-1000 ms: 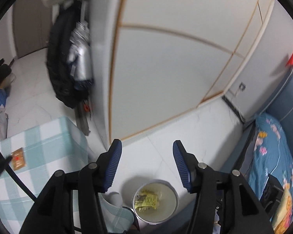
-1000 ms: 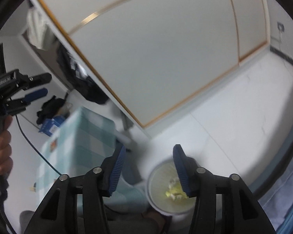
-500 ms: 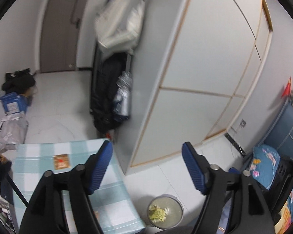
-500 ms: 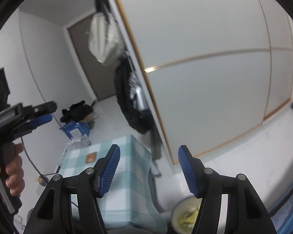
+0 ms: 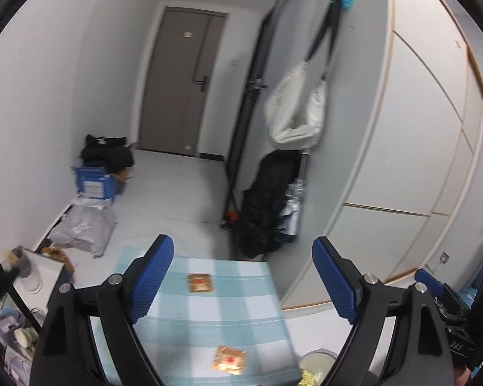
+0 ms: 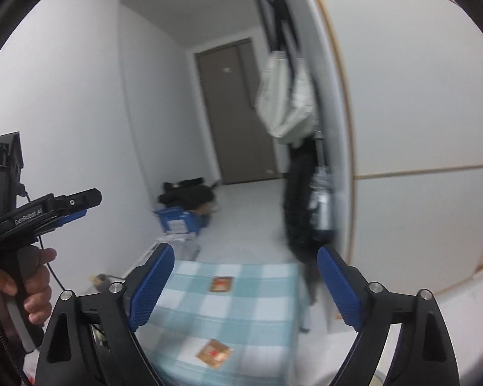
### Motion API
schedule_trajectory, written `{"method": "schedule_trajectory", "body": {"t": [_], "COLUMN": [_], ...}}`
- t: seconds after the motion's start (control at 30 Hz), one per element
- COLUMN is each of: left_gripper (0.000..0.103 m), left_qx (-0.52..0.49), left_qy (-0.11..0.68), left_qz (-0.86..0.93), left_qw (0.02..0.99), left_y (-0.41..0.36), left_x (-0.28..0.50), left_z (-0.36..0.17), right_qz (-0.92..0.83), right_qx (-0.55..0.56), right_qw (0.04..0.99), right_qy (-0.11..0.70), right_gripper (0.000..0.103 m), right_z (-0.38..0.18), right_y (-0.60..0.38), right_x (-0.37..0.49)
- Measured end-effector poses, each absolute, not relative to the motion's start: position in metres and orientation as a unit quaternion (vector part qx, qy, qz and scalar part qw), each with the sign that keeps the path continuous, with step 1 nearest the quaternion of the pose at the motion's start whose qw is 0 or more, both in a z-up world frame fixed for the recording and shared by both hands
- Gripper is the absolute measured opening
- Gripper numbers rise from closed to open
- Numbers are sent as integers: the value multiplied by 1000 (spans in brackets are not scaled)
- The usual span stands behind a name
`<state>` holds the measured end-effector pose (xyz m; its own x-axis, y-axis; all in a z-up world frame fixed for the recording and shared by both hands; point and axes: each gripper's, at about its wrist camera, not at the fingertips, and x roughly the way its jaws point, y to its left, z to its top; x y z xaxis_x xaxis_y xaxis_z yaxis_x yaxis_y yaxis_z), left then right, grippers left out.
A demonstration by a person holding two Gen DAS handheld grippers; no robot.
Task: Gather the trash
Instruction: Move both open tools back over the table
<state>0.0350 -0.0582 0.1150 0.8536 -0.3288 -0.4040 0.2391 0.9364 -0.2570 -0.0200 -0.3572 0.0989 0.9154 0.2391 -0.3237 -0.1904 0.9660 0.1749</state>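
Two small brown snack packets with red marks lie on a table with a blue-and-white checked cloth (image 5: 190, 328). The far packet (image 5: 200, 282) also shows in the right wrist view (image 6: 221, 284). The near packet (image 5: 228, 360) also shows there (image 6: 213, 353). A bin (image 5: 315, 370) holding yellowish trash stands on the floor right of the table. My left gripper (image 5: 241, 283) is open and empty above the table. My right gripper (image 6: 243, 286) is open and empty too. The left gripper also shows at the left of the right wrist view (image 6: 48, 209).
A dark door (image 5: 180, 83) stands at the far end. A blue box (image 5: 95, 185), black clothes and a grey bag (image 5: 82, 228) lie on the floor at left. A white bag (image 5: 296, 112) and black luggage (image 5: 267, 206) hang by the wardrobe (image 5: 418, 148).
Both grippers have tilted up from the bin and the floor. The table top, both packets and the hallway have come into view. Both jaws stay open.
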Motion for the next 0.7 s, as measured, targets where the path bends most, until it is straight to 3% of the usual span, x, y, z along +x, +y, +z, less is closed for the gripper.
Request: {"method": "schedule_trajectory", "body": {"t": [0.2, 0.4, 0.7], "left_gripper": [102, 102, 102], "left_qx": [-81, -86, -155], "left_qy": [207, 238, 348], "left_qz": [-88, -79, -111], "left_qw": [971, 964, 918], "left_y": [-42, -34, -38], "left_x": [30, 49, 102], "left_z": [93, 51, -42], "right_qz": [170, 202, 169], "right_qx": [62, 58, 64], "right_qw": [970, 963, 957], "right_qy": [160, 167, 227], "right_gripper": [100, 103, 103], "right_z": [92, 60, -11], "right_y": [-314, -286, -291], "right_x": [-12, 9, 41]}}
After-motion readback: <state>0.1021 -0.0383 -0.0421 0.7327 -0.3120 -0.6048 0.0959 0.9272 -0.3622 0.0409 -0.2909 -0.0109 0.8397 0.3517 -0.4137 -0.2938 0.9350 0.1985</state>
